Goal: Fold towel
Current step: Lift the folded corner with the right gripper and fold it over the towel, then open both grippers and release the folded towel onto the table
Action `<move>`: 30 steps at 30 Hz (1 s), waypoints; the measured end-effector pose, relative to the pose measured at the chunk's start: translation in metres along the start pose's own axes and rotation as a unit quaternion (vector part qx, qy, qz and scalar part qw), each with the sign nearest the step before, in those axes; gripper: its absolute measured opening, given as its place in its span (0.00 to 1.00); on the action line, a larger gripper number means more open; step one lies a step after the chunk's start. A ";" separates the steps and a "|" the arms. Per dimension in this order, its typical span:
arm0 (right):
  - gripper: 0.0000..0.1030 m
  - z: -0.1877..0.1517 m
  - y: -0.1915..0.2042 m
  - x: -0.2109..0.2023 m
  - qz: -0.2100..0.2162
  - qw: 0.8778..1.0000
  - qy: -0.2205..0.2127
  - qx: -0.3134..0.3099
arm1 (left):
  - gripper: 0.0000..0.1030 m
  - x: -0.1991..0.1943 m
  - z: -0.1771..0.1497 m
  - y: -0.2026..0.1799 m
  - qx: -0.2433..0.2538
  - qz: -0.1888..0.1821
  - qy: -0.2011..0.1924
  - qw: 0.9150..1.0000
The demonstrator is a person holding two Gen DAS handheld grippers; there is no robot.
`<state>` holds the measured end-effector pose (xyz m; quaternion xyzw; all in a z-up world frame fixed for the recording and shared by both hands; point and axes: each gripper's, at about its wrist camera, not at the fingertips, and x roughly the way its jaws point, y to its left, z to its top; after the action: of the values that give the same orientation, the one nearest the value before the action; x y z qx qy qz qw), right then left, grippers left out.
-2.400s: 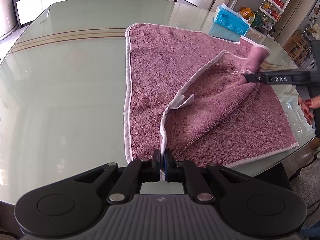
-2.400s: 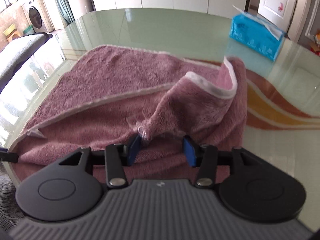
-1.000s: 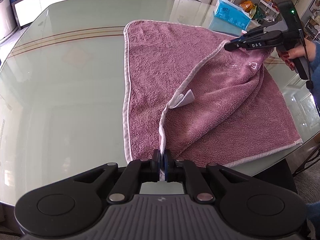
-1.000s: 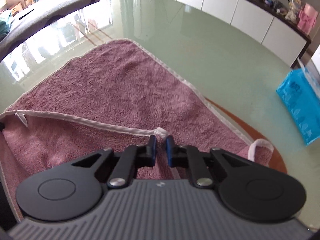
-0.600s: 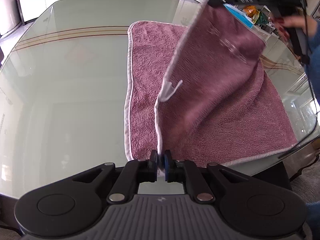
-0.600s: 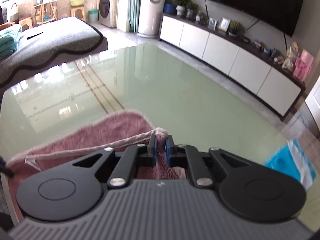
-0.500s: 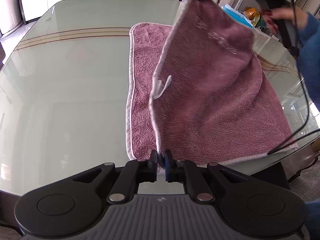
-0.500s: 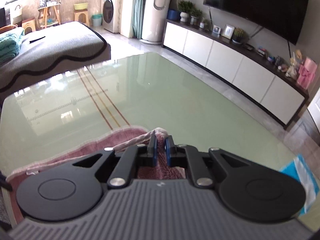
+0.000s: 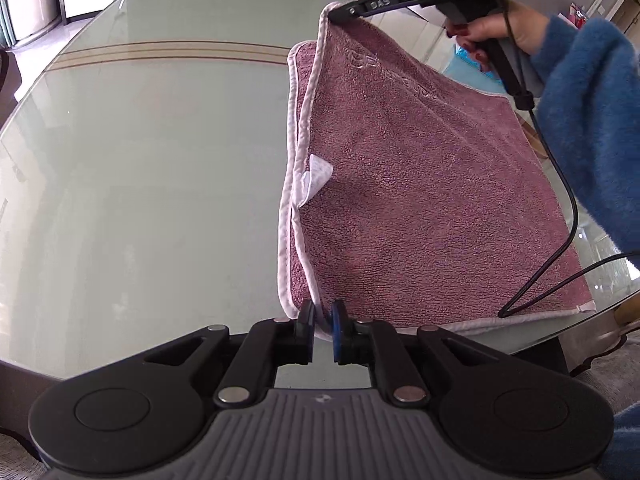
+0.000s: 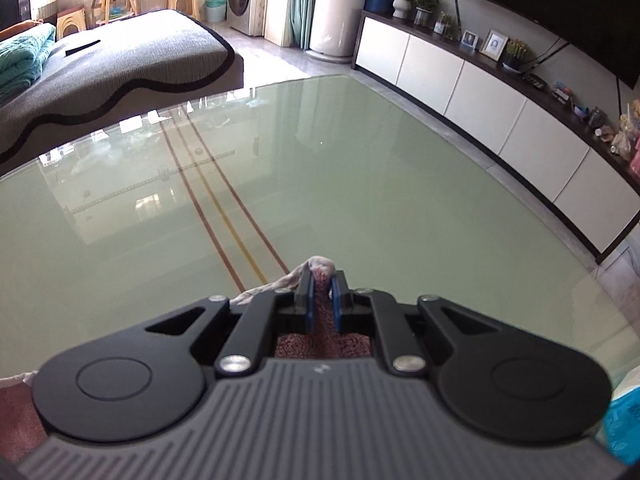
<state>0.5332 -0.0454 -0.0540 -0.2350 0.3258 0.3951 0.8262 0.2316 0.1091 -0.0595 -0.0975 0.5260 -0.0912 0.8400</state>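
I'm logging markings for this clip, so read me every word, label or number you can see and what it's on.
"DAS": white letters on the side of the right claw, seen from the left wrist.
Embroidered lettering on the pink towel: too faint to read.
White tag on the towel's edge: no readable print.
Nothing else is legible.

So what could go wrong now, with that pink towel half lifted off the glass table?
The right gripper pinches only the very tip of a towel corner, so the cloth may slip out mid-fold. The left gripper shows a gap between its fingers around the near corner; if that grip is loose, the edges could land crooked. The black cable hangs across the towel and might get trapped under the fold.
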 end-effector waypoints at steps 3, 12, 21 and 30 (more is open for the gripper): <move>0.09 -0.002 0.000 0.014 -0.001 1.000 0.003 0.000 | 0.10 -0.002 -0.001 0.000 -0.003 -0.001 0.002 1.000; 0.32 -0.017 0.004 0.031 -0.031 0.999 0.004 0.007 | 0.12 -0.005 -0.002 0.003 -0.005 0.011 0.009 1.000; 0.41 -0.051 -0.022 -0.081 -0.049 0.992 -0.075 0.086 | 0.19 -0.025 0.001 0.003 0.012 0.042 -0.015 0.999; 0.47 -0.146 -0.075 -0.175 -0.112 0.971 -0.052 0.206 | 0.37 -0.012 0.054 -0.020 0.060 0.034 -0.059 0.996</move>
<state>0.4589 -0.2702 -0.0159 -0.0736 0.3288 0.2359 0.9115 0.2743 0.0967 -0.0205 -0.0345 0.4717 -0.0882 0.8767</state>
